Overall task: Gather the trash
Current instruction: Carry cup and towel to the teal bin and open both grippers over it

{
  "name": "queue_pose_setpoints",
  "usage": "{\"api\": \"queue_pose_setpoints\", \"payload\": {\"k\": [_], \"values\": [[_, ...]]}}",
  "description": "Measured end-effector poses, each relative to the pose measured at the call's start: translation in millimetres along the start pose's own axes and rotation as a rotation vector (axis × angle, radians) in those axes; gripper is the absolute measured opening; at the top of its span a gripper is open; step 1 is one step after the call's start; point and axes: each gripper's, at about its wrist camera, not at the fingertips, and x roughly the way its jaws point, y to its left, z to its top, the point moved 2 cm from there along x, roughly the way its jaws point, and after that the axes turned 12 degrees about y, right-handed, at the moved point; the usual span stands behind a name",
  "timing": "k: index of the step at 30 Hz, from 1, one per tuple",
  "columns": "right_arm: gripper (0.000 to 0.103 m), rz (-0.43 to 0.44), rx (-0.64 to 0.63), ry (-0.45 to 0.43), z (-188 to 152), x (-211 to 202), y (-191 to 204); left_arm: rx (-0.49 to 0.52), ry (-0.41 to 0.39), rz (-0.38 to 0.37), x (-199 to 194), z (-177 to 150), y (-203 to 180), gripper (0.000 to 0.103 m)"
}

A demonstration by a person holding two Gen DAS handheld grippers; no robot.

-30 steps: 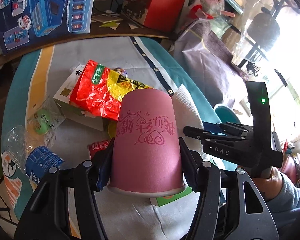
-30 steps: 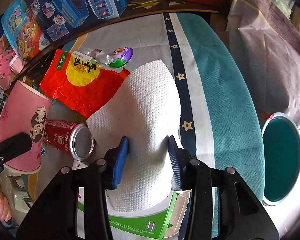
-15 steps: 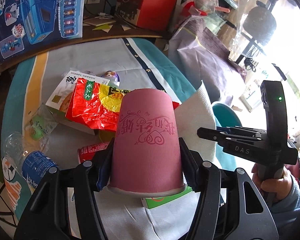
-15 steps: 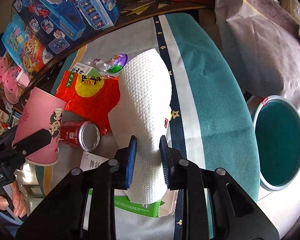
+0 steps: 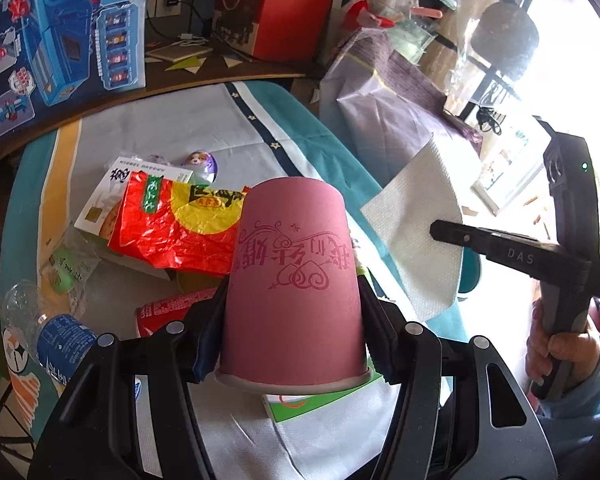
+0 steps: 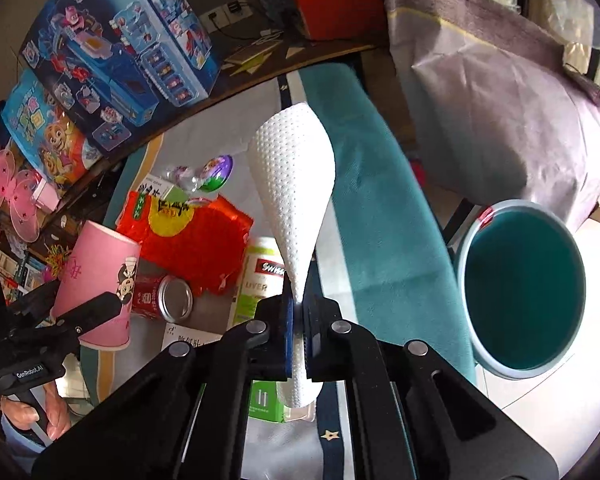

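Both raised, angled down | left gripper [image 5: 292,320] grasps pink cup [image 5: 292,280] | right gripper [image 6: 298,340] pinches paper towel [image 6: 296,200]

The bin [image 6: 524,292] stands open beside the table's teal edge [image 6: 380,216], nothing over its mouth. On the table, the red wrapper [image 6: 196,240], can [image 6: 164,296] and green box [image 6: 256,280] crowd the middle.

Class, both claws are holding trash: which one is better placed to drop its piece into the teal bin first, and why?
The right claw. It is shut on the paper towel, and the open bin lies close beside it past the table edge. The left claw, holding the pink cup, sits farther from the bin, over the other trash.
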Motion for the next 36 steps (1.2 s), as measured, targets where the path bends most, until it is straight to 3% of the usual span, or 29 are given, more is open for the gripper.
{"api": "queue_pose_setpoints", "payload": {"k": [6, 12, 23, 29, 31, 36], "values": [[0.004, -0.027, 0.082, -0.103, 1.3, -43.8, -50.3, 0.093, 0.000, -0.036, 8.0, 24.0, -45.5, 0.060], [0.004, -0.094, 0.220, -0.180, -6.5, -79.3, -130.9, 0.235, 0.046, -0.093, 41.8, 52.3, -116.8, 0.060], [0.004, -0.115, 0.424, -0.126, -40.5, -68.5, -236.9, 0.432, 0.188, -0.164, 137.0, 79.7, -235.6, 0.060], [0.004, -0.110, 0.480, -0.080, -45.9, -49.3, -265.4, 0.457, 0.276, -0.137, 188.9, 85.3, -261.6, 0.066], [0.004, -0.104, 0.487, -0.068, -45.2, -43.0, -269.4, 0.450, 0.299, -0.125, 197.2, 86.1, -261.3, 0.072], [0.004, -0.093, 0.488, -0.046, -39.2, -29.7, -272.9, 0.426, 0.285, -0.099, 199.5, 92.1, -250.5, 0.086]]}}
